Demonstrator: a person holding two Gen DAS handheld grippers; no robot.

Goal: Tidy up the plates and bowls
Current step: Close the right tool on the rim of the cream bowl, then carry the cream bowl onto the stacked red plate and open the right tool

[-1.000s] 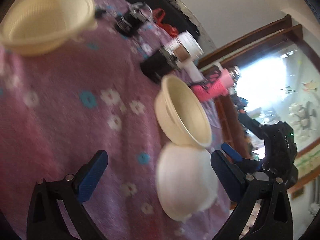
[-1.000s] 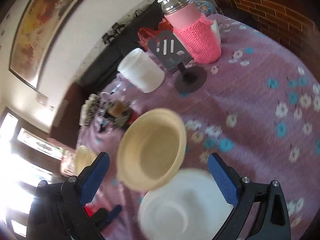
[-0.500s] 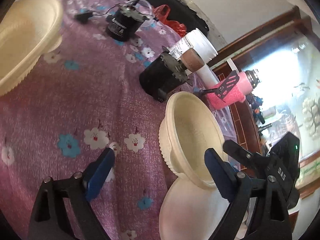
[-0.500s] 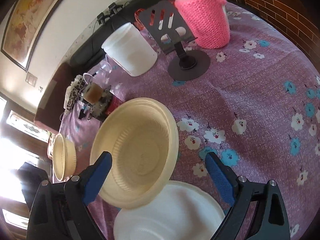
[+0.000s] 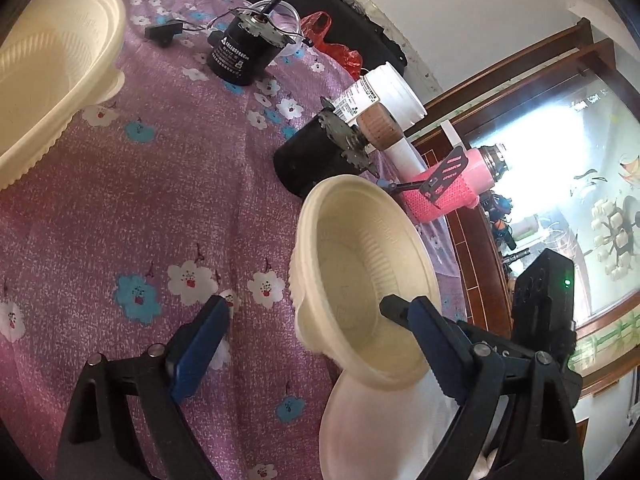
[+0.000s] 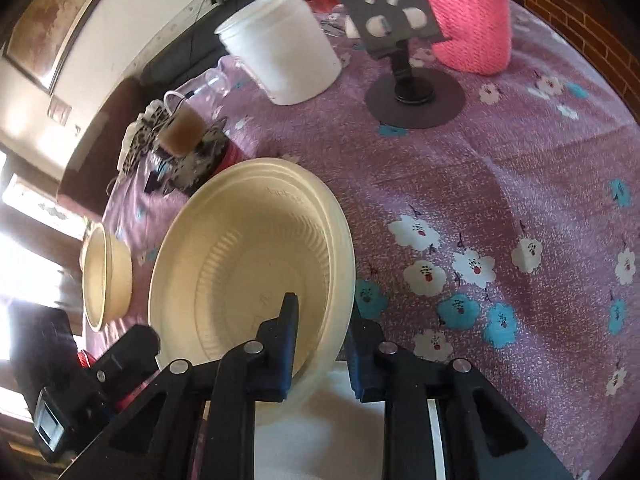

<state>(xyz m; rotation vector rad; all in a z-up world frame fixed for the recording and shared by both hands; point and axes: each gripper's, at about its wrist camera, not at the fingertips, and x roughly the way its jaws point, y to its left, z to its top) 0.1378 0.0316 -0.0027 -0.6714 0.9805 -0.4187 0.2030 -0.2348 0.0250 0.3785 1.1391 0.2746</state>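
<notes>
Now right gripper [image 6: 322,346] fingers pinching cream bowl [image 6: 256,256] rim, left gripper [image 5: 316,344] spread wide.

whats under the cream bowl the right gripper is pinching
A white plate lies under the cream bowl, whose near rim is clamped by the right gripper. Only part of the plate shows; the bowl and gripper cover the rest.

Open cloth [image 5: 168,184] is seen left of the bowl [image 5: 360,280]; behind it, passage is blocked by a black motor [image 5: 316,160] and white tub [image 6: 284,48].
</notes>
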